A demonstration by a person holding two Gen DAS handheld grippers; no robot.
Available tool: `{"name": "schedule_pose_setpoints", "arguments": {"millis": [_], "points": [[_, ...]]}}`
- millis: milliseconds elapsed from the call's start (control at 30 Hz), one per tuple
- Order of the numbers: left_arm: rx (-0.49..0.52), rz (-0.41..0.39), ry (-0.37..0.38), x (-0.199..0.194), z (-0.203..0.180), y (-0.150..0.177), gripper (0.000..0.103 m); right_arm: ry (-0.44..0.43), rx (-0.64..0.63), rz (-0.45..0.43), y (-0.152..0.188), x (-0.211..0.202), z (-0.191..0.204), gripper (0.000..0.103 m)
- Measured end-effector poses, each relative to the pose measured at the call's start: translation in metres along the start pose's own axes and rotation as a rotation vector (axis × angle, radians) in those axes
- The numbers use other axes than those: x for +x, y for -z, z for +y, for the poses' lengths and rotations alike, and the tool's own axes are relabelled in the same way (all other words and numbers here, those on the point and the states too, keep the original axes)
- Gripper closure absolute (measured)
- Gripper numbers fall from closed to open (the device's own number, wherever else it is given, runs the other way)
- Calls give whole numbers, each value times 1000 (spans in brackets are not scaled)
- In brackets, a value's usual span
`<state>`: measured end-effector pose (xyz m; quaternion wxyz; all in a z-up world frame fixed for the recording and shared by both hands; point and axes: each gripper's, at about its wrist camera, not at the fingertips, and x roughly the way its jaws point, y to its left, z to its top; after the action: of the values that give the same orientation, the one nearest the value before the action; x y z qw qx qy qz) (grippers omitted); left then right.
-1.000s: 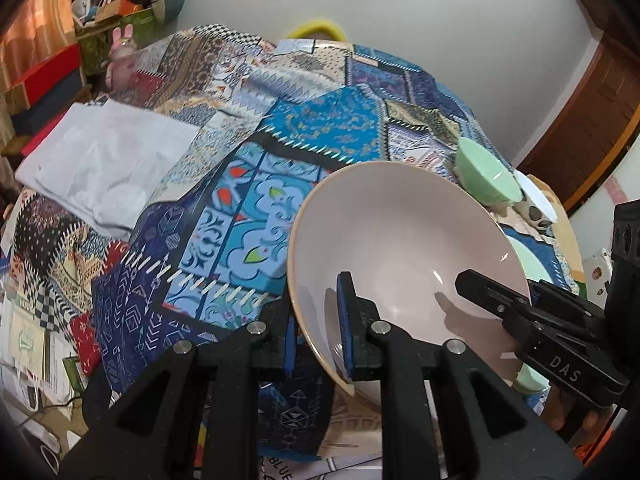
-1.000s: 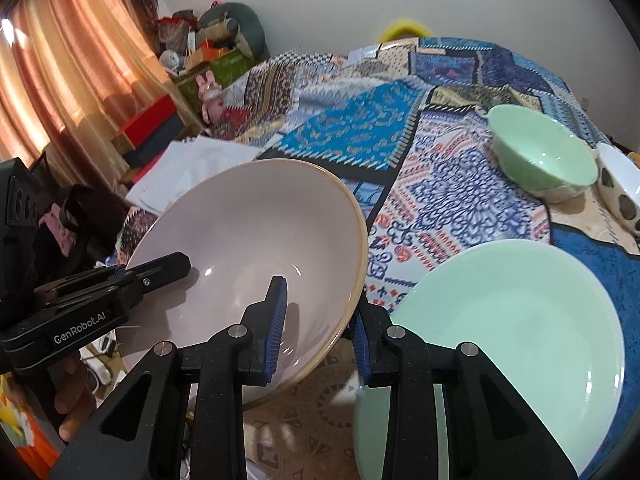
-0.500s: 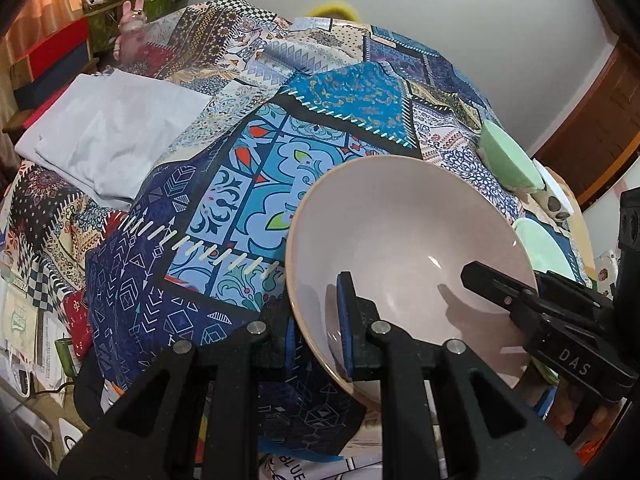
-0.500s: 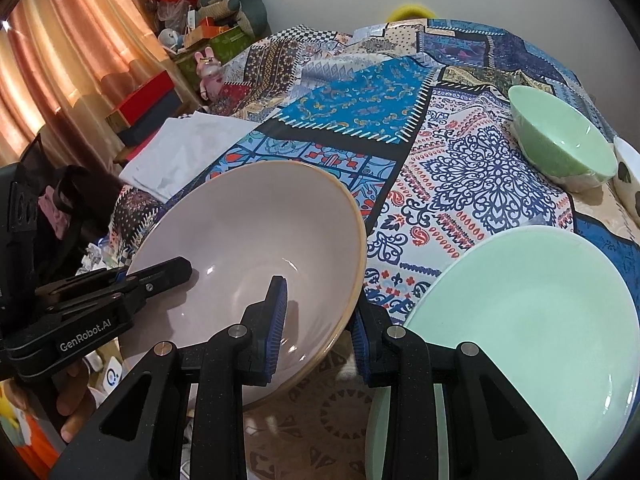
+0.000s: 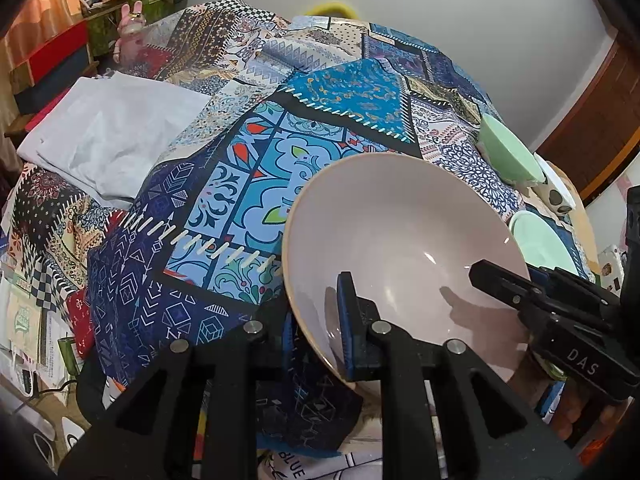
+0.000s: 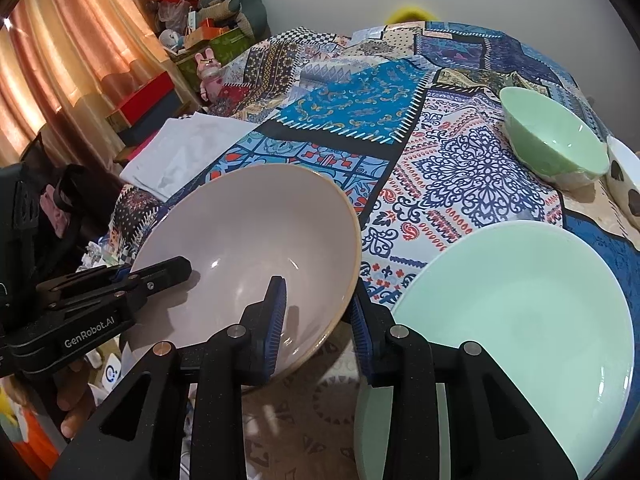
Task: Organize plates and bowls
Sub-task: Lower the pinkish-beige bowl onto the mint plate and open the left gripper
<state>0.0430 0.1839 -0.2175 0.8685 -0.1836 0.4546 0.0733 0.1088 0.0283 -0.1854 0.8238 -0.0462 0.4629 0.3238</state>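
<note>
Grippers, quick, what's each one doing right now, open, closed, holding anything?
Left gripper: closed on the pink bowl's near-left rim.
Right gripper: closed on the same pink bowl's right rim.

DAS: showing in pale capitals on the black body of the right tool (image 5: 516, 280), seen in the left wrist view at the right edge.
GenRobot.AI: showing in white letters on the black body of the left tool (image 6: 158, 270), seen in the right wrist view at the left edge.
BLUE: showing in dark capitals on a white printed sheet (image 5: 292, 468) lying at the bottom edge of the left wrist view, partly hidden under the tool there.
Other print: appearing on papers (image 5: 24, 320) at the lower left of the left wrist view, too small to read.
</note>
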Motion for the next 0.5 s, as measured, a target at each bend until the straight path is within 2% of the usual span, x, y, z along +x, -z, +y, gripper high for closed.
{"name": "schedule_pose_setpoints", "arguments": {"millis": [200,333,433,467,500], "points": [[-3,-23,-9,-13,-2,-3,84,-9,12,-45,-2,-17,-6,71],[7,-64,-23,-29,-6,-7,79,-13,13,-92,-6,-34,-8,67],[37,-123,-28,-47,-15,-11,62,-11,10,-128,-9,-47,-13,64],[45,-143,-30,-53,-19,-13,53,-8,8,-138,-10,-51,-14,64],[51,-157,-30,-56,-23,-15,50,-6,6,-149,-11,-55,-17,63]]}}
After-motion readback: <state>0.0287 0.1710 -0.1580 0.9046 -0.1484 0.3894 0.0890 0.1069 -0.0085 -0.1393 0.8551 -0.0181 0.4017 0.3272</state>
